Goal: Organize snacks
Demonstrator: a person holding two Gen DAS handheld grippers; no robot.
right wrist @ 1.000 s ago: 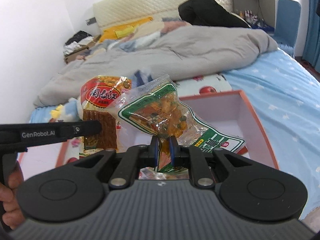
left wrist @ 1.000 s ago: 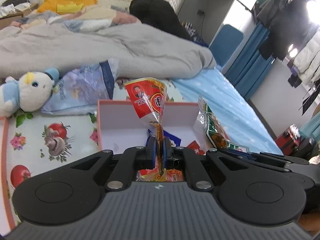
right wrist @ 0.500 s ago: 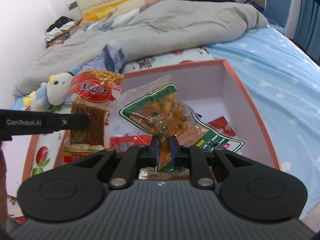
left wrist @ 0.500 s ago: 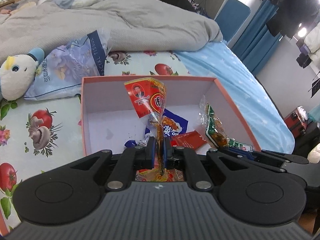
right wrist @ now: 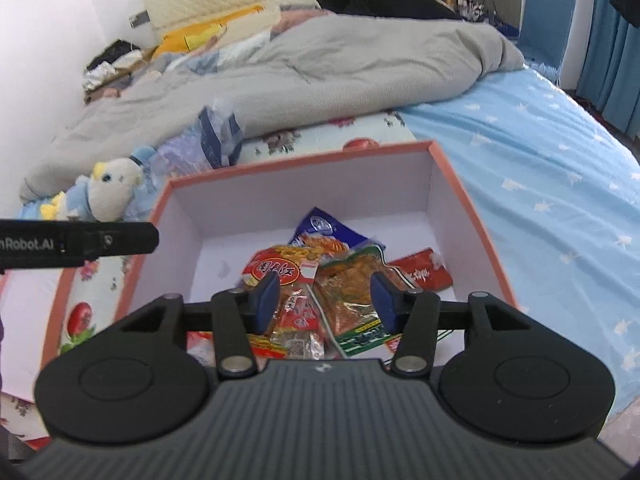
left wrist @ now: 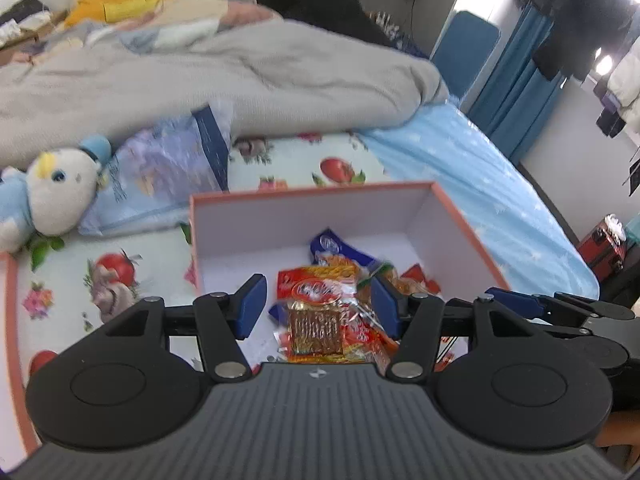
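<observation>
The left gripper (left wrist: 318, 306) hangs over the near end of an open cardboard box with orange-pink outer walls and a white inside (left wrist: 464, 224). Its jaws have just been opening and now stand released, blue pads well apart; the red-labelled clear packet of brown strips (left wrist: 316, 308) lies loose in the box below the gap, touched by neither pad.

The right gripper (right wrist: 324, 300) hovers over the same box (right wrist: 452, 184), just to the right of the left one. Its jaws have also just been opening and stand released; the clear packet with green edging and orange filling (right wrist: 352, 284) lies flat in the box beneath them, free of the pads.

In the right wrist view the two packets lie side by side on the snack pile, the red-labelled one (right wrist: 280, 268) on the left, touching the green-edged one. Behind them, farther in, a blue snack bag (right wrist: 324, 232) pokes out, and a small red sachet (right wrist: 424, 270) lies to the right near the box wall. More red wrappers fill the near edge.

The box sits on a white bed sheet printed with red fruit and flowers (left wrist: 132, 264). To its left lies a white and pale-blue plush toy (left wrist: 52, 192) against a crumpled bluish plastic bag (left wrist: 168, 164). A grey quilt (left wrist: 200, 76) is heaped across the far side of the bed, and a light blue star-patterned sheet (right wrist: 540, 160) stretches to the right.
</observation>
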